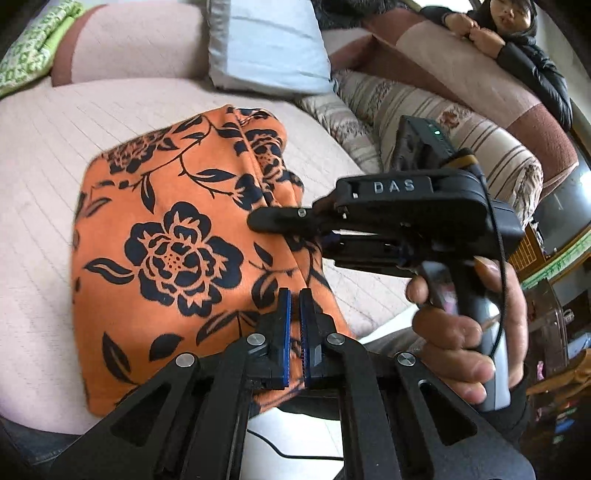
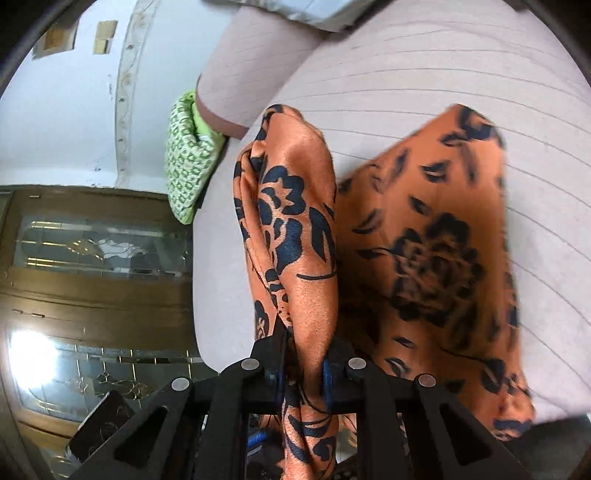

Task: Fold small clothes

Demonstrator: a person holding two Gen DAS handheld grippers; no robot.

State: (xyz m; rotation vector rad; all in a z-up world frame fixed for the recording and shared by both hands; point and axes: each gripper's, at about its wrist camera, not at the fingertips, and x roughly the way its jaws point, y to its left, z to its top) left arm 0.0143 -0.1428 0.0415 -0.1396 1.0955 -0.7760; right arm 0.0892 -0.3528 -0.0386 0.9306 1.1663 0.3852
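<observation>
An orange garment with black flowers point(image 1: 166, 236) lies on a pale pink sofa seat point(image 1: 44, 166). My left gripper point(image 1: 294, 317) is shut on the garment's near edge, blue pads pinching the cloth. My right gripper point(image 1: 266, 221) comes in from the right in the left wrist view and is shut on a bunched fold of the garment. In the right wrist view that gripper point(image 2: 304, 354) holds a raised, rolled fold of the garment point(image 2: 295, 229), while the rest of the cloth point(image 2: 436, 258) lies flat on the seat to the right.
A light blue pillow point(image 1: 266, 44) leans on the sofa back. A green patterned cushion point(image 2: 188, 162) sits at the sofa's end. A striped cushion point(image 1: 480, 147) lies to the right. A person point(image 1: 517, 33) leans on the sofa arm. A wooden glass-door cabinet point(image 2: 92, 277) stands past the sofa.
</observation>
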